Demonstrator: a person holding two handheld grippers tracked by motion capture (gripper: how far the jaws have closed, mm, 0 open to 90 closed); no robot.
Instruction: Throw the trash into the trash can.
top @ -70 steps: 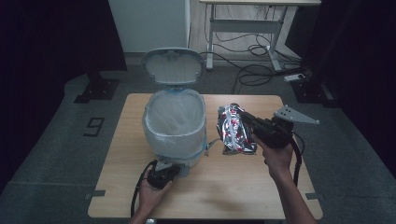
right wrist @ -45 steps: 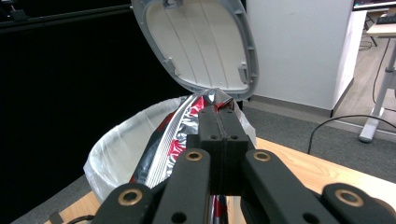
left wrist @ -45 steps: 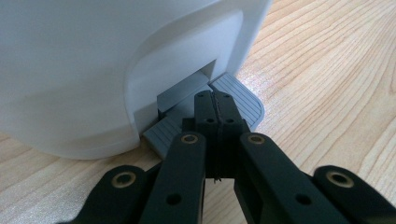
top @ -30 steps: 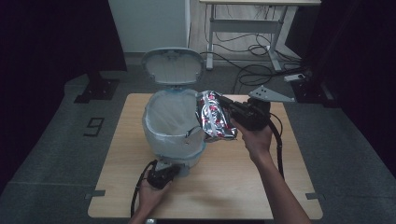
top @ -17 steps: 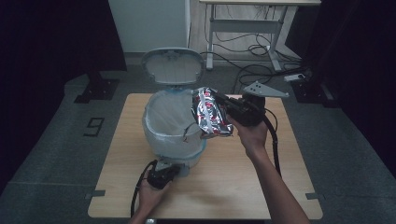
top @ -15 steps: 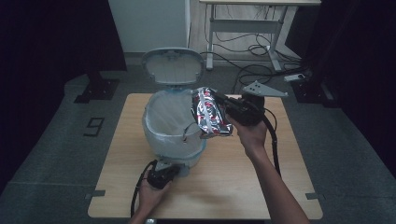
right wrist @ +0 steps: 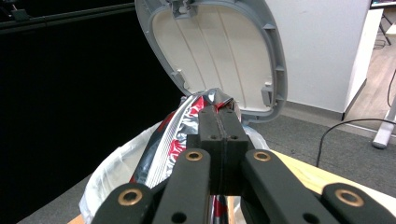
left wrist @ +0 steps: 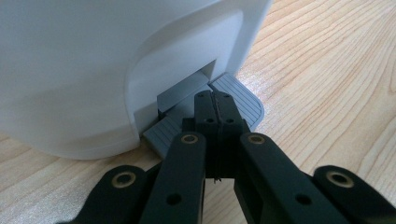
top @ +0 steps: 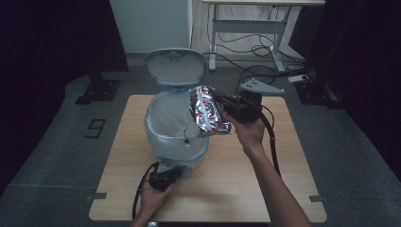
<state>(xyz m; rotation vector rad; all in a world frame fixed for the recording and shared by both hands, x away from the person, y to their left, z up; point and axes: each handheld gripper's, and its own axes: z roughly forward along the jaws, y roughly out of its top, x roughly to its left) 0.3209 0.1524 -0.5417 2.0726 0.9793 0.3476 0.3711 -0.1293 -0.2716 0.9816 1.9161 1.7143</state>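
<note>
I judge the foil snack bag (top: 208, 113) light, thin and crinkly, so it should buckle readily and may slip from a loose pinch; an edge or sealed seam is the sound place to hold it. My right gripper (top: 226, 105) has its jaws closed on one edge of the bag, which hangs over the right rim of the lined pedal bin (top: 172, 127), partly above the opening, with the lid (top: 175, 66) standing upright at the far side. My right forearm reaches from the near right, gripper aimed left toward the bin. My left gripper (left wrist: 215, 103), jaws pressed together with nothing between them, bears down on the grey pedal (left wrist: 238, 95) at the bin's near base.
</note>
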